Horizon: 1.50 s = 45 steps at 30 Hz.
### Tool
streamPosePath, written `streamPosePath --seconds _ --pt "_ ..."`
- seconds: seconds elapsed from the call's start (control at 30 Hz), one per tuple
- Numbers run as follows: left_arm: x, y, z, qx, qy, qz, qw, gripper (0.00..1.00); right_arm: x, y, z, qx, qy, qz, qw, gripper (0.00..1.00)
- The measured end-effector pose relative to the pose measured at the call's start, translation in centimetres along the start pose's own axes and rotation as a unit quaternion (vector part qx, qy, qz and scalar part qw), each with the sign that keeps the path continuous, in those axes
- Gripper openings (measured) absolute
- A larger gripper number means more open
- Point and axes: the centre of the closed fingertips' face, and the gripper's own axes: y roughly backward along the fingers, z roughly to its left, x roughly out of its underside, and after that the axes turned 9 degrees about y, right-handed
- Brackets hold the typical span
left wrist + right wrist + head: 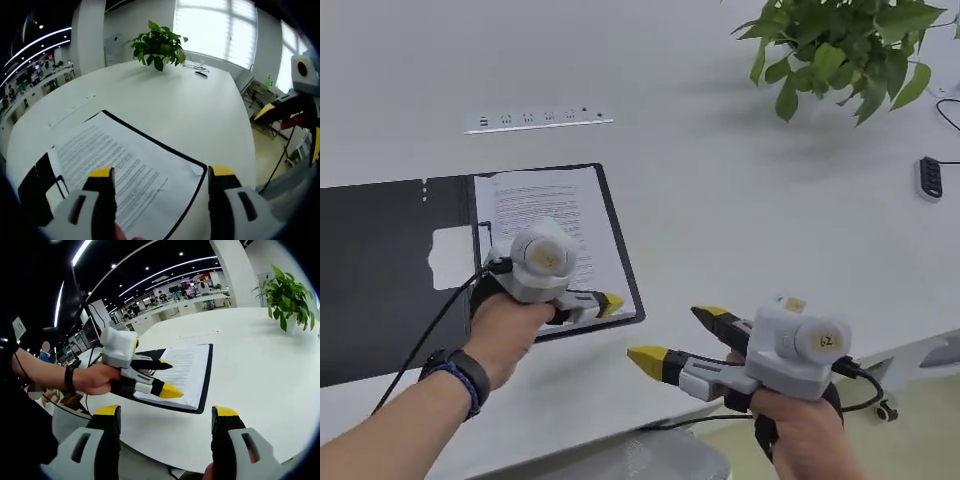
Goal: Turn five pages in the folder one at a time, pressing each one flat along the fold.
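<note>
The black folder (380,270) lies open on the white table, its inner cover to the left and a printed page (555,210) on the right half. My left gripper (603,303) hovers open over the page's lower right corner; the page (125,160) lies under its spread jaws, with nothing between them. The right gripper (678,338) is held open off the table's near edge, right of the folder, with nothing in it. From the right gripper (166,411) I see the left gripper (167,377) above the page (187,365).
A white power strip (538,119) is set into the table behind the folder. A potted plant (840,45) stands at the far right, with a small black device (928,177) and cable near it. The table's near edge (620,425) runs just below the grippers.
</note>
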Motion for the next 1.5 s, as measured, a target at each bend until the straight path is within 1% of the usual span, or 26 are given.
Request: streamPosePath --seconds 0.03,0.07,0.13,0.27,0.33,0.4,0.43,0.53,0.67,0.73,0.87,0.9,0.97,1.07,1.23,1.3,1.4,1.5 --pt "0.1 -0.3 0.2 -0.006 0.006 0.001 1.0000 0.75 0.1 0.0 -0.1 0.000 -0.002 0.001 1.0000 0.73" --pt "0.1 -0.4 0.1 -0.010 0.009 0.002 0.9999 0.75 0.1 0.0 -0.2 0.000 -0.003 0.001 1.0000 0.73" --pt "0.3 -0.8 -0.1 -0.013 0.005 0.001 0.9999 0.76 0.2 0.0 -0.3 0.001 -0.005 0.002 1.0000 0.73" --pt "1.2 -1.6 -0.4 -0.016 0.007 0.013 0.9998 0.76 0.3 0.2 -0.8 0.004 -0.011 0.002 0.9999 0.73" --pt "1.4 -1.7 -0.3 -0.026 0.001 0.015 0.9996 0.74 0.4 0.2 -0.9 0.005 -0.014 0.001 0.9999 0.73" --pt "1.6 -2.0 -0.2 -0.028 -0.003 0.015 0.9995 0.71 0.3 0.2 -1.0 0.006 -0.018 -0.001 0.9998 0.73" --pt "1.8 -2.3 -0.1 -0.030 -0.010 0.019 0.9993 0.71 0.4 0.1 -1.1 0.006 -0.019 -0.001 0.9998 0.73" --pt "2.2 -2.5 0.0 -0.034 -0.017 0.024 0.9990 0.71 0.5 -0.1 -1.1 0.003 -0.018 0.003 0.9998 0.73" --pt "2.4 -2.5 -0.1 -0.038 -0.023 0.026 0.9987 0.72 0.3 -0.6 -1.0 -0.002 -0.018 0.003 0.9998 0.73" --pt "2.6 -2.5 0.1 -0.041 -0.036 0.028 0.9981 0.70 0.3 -1.1 -1.1 -0.006 -0.016 0.004 0.9998 0.73" --pt "2.6 -2.3 0.4 -0.036 -0.032 0.027 0.9985 0.67 0.0 -2.6 -1.3 -0.016 -0.013 0.005 0.9998 0.72" --pt "2.7 -2.3 0.2 -0.026 -0.024 0.027 0.9990 0.64 0.0 -2.9 -1.3 -0.018 -0.013 0.004 0.9997 0.72" --pt "2.7 -2.1 0.4 -0.028 -0.029 0.024 0.9989 0.59 -0.2 -3.8 -1.4 -0.024 -0.014 0.001 0.9996 0.71" --pt "2.6 -2.1 0.6 -0.025 -0.028 0.025 0.9990 0.55 -0.1 -5.4 -1.7 -0.036 -0.013 0.006 0.9992 0.70" --pt "2.6 -1.8 1.1 -0.021 -0.005 0.016 0.9996 0.48 -0.2 -7.5 -2.5 -0.050 -0.013 0.010 0.9986 0.70" --pt "2.6 -1.7 1.0 -0.019 -0.001 0.013 0.9997 0.47 -0.4 -8.2 -3.0 -0.053 -0.016 0.007 0.9984 0.69" --pt "2.6 -1.6 1.0 -0.019 0.006 0.010 0.9998 0.46 -0.5 -9.4 -3.6 -0.058 -0.031 0.003 0.9979 0.68" --pt "2.7 -1.5 0.9 -0.017 0.009 0.009 0.9998 0.46 -0.9 -10.4 -3.9 -0.064 -0.053 -0.007 0.9965 0.67"
